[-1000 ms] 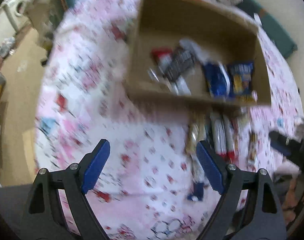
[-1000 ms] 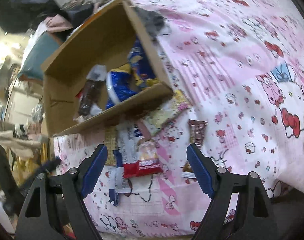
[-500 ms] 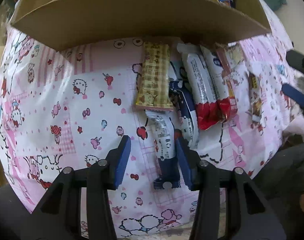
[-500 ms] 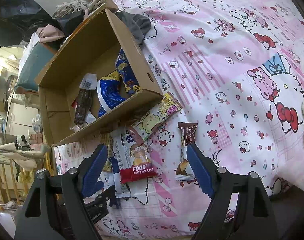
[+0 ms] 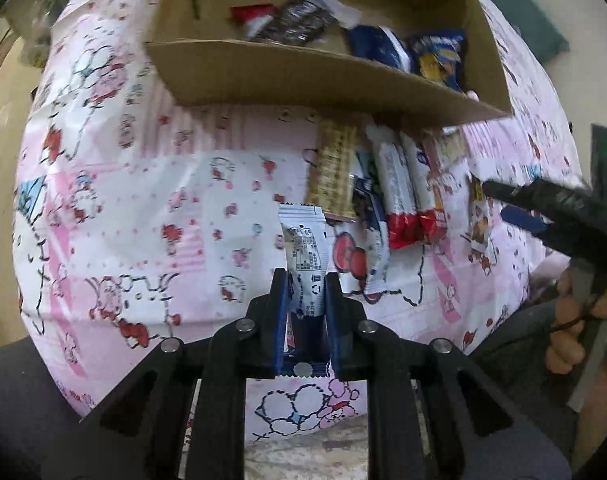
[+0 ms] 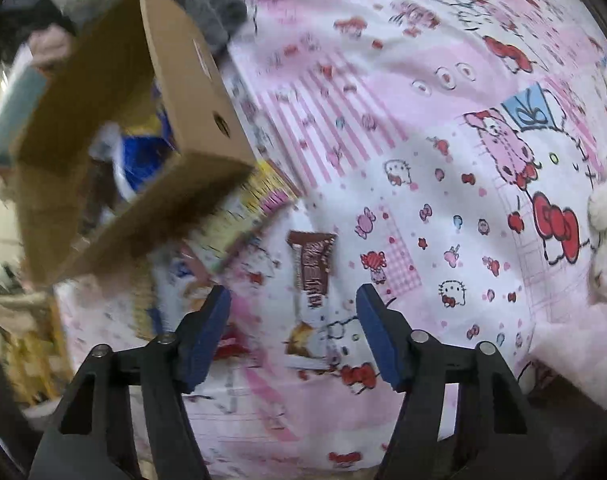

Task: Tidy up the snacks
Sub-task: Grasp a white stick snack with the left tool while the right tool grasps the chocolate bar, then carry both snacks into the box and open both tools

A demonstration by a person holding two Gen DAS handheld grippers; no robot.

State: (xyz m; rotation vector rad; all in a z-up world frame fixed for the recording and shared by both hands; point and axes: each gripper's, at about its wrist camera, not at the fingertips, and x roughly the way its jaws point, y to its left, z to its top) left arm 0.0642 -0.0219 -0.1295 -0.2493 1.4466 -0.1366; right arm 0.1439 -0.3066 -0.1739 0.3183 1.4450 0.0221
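Snack packets [image 5: 387, 188] lie on the bedsheet [image 5: 143, 200] before the cardboard box [image 5: 303, 76].

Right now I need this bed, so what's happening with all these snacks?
A person is sorting snacks into the cardboard box using two handheld grippers. The left gripper is shut on a white and blue snack packet. The right gripper is closing around a brown chocolate bar lying on the bedsheet, not yet gripping it.

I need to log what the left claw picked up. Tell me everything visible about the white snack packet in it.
The white snack packet is a slim, glossy plastic wrapper with small black print and a crimped, serrated top edge; its lower end turns dark blue. It stands roughly upright, pinched on both sides by the left claw, its upper half sticking out above the pads, in front of the pink patterned bedsheet.
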